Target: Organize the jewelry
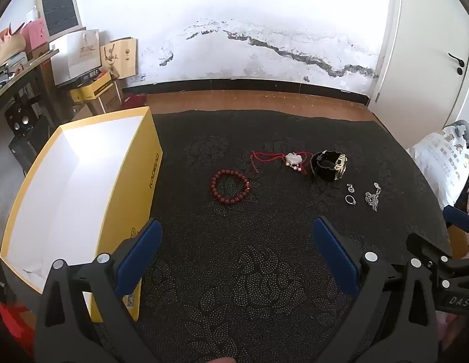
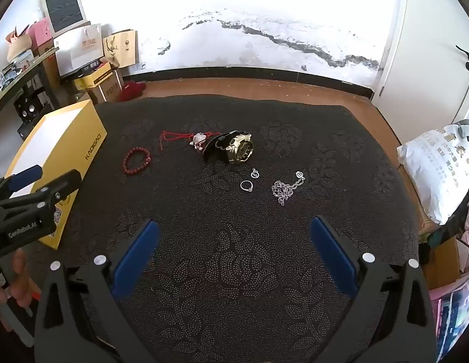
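Six pieces of jewelry lie on the dark beaded mat (image 2: 234, 272), all placed here relative to the yellow box (image 1: 125, 199) standing open at the mat's left edge. Nearest the box: red bead bracelet (image 1: 229, 186). Beyond it, farther from the box: red cord necklace (image 1: 275, 159) with pale pendant, touching the black-and-gold watch (image 2: 234, 149). Farthest from the box: silver ring (image 2: 246, 185), small silver charm (image 2: 255, 174), silver chain (image 2: 284, 189), close together. Left gripper (image 1: 237, 236) and right gripper (image 2: 234, 233) both hover over bare mat, jaws spread wide, nothing between them.
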`<action>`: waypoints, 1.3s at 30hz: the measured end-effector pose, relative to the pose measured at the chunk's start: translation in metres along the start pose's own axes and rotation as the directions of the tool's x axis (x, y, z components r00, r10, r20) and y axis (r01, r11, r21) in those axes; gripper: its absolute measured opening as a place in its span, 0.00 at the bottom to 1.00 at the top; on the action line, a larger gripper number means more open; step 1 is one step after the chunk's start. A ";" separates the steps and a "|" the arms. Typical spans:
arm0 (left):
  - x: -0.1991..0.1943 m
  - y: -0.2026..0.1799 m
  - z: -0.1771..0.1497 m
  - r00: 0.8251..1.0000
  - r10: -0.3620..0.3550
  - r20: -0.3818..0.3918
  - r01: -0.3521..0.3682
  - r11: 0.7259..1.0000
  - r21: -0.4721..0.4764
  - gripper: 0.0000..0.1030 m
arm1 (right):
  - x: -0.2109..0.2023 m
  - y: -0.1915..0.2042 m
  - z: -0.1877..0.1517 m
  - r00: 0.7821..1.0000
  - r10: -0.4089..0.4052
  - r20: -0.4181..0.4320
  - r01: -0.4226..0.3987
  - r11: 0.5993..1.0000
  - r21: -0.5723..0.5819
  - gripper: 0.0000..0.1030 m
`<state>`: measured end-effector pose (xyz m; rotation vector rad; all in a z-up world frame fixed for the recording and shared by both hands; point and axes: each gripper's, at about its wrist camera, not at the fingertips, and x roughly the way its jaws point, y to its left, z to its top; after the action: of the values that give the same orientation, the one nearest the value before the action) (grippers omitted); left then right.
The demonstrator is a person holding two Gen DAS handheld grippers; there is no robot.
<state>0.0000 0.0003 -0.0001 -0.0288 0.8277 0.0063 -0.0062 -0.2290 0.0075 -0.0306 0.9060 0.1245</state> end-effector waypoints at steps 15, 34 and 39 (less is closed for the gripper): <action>0.003 0.002 0.000 1.000 0.006 -0.003 -0.006 1.000 0.009 0.94 | 0.003 0.002 0.001 1.000 -0.005 -0.005 0.005 1.000 -0.006 0.94; 0.000 0.000 -0.002 1.000 0.014 -0.002 -0.014 1.000 0.025 0.94 | 0.002 0.005 0.001 1.000 -0.009 -0.002 0.009 1.000 -0.009 0.94; 0.001 0.000 -0.003 1.000 0.015 -0.002 -0.015 1.000 0.024 0.94 | 0.003 0.006 0.002 1.000 -0.010 -0.001 0.010 1.000 -0.009 0.94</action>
<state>-0.0015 -0.0001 -0.0022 0.0004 0.8300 0.0102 -0.0040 -0.2227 0.0067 -0.0439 0.9060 0.1194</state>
